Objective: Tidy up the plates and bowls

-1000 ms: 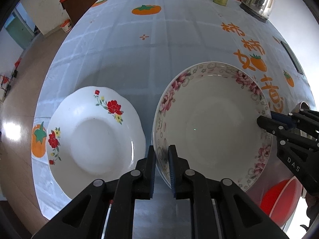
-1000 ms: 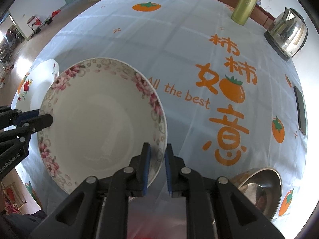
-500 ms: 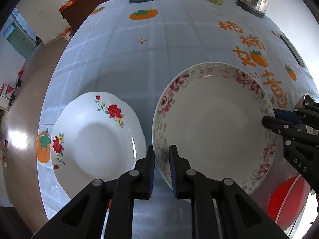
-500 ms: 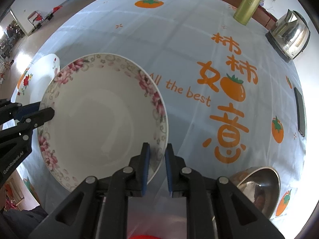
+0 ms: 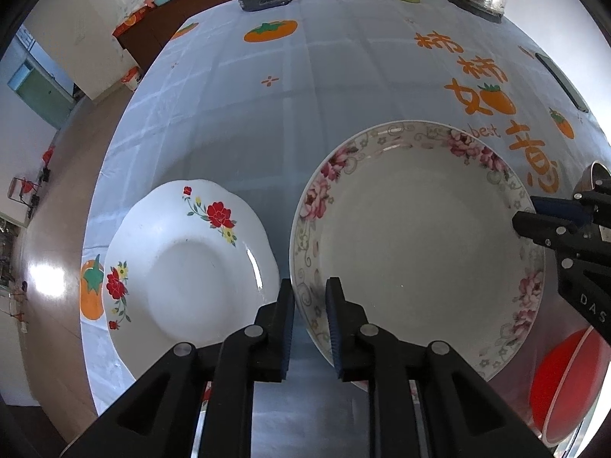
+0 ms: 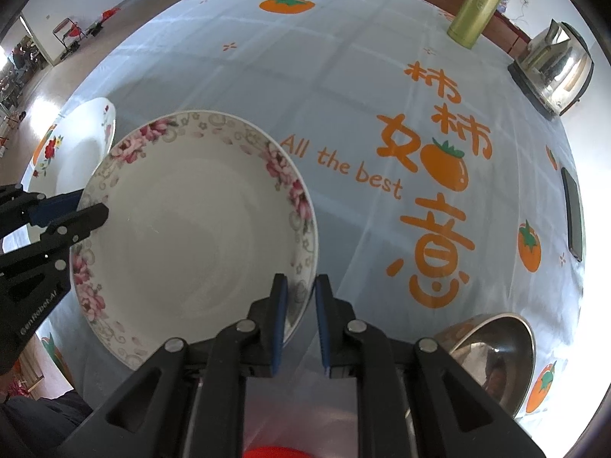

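Landmark: pink-flowered bowl [image 5: 416,244] on the counter [image 5: 305,87], which wears a persimmon-print cloth.
Left tongs [image 5: 309,324]: the jaws are opening; the bowl's near-left rim passes between them, and I cannot tell if the pads still press on it.
Right tongs [image 6: 298,320]: pinching the bowl's opposite rim, fingers on both sides of the wall.
Red-flowered plate [image 5: 187,263]: just beside the bowl, on its left in the left wrist view, flat on the cloth.
Steel bowl [image 6: 492,355]: right of the flowered bowl, near the counter edge.
Red bowl [image 5: 565,378]: below the flowered bowl's right side.
Kettle [image 6: 553,65], green canister [image 6: 475,9]: far beyond the bowl.
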Available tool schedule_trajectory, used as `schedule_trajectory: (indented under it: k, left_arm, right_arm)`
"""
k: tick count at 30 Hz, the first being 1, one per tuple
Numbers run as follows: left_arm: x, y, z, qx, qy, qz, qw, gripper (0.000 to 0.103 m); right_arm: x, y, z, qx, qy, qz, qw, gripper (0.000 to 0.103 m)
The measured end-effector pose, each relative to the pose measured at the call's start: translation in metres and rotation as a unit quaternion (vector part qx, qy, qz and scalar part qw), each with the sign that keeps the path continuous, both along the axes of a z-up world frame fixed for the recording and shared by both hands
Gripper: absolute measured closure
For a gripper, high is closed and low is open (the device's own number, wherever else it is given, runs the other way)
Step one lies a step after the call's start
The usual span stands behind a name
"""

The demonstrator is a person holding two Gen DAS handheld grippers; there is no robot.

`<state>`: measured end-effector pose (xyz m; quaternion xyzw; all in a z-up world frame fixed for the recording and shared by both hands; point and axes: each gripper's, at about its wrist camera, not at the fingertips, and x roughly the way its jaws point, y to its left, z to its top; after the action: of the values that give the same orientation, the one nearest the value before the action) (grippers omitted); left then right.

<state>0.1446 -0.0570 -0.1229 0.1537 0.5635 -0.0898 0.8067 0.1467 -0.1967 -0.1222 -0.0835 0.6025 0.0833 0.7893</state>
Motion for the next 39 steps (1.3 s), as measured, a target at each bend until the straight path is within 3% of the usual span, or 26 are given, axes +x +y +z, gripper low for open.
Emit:
schedule_trajectory:
  k: [14,24,27,29,31,34,36,37,39]
  left_arm:
    - [-0.008,-0.009,-0.004,0.038,-0.024,-0.027,0.9986,0.083]
    - [-0.009,-0.008,-0.005,0.032,-0.027,-0.028,0.9987,0.083]
    - [-0.009,-0.011,-0.007,0.037,-0.015,-0.034,0.9986,0.073]
    - [-0.010,-0.013,-0.008,0.033,-0.012,-0.038,0.9987,0.060]
    - [-0.011,-0.013,-0.008,0.023,-0.005,-0.039,0.9989,0.056]
    - [-0.012,-0.011,-0.001,0.013,-0.014,-0.032,0.9993,0.054]
    - [-0.012,-0.008,0.005,0.018,-0.030,-0.025,0.9991,0.042]
    - [-0.011,-0.005,0.009,0.013,-0.035,-0.019,0.9991,0.036]
    - [-0.010,0.002,0.015,-0.004,-0.038,-0.008,0.9992,0.036]
  right_arm:
    - [0.000,0.000,0.001,-0.004,-0.002,-0.001,1.000,0.088]
    - [-0.002,0.003,0.001,-0.012,-0.003,0.000,1.000,0.088]
    - [-0.003,0.003,0.001,-0.015,-0.001,0.000,1.000,0.087]
    - [-0.003,0.002,0.001,-0.008,0.003,-0.004,1.000,0.086]
    - [-0.004,0.002,0.001,-0.007,0.002,-0.006,1.000,0.085]
    - [-0.006,0.003,0.003,0.000,-0.003,-0.009,1.000,0.074]
    - [-0.006,0.003,0.008,-0.001,-0.012,-0.013,1.000,0.050]
    - [-0.007,0.003,0.011,-0.005,-0.019,-0.014,1.000,0.048]
    - [-0.007,0.003,0.016,-0.004,-0.027,-0.013,1.000,0.047]
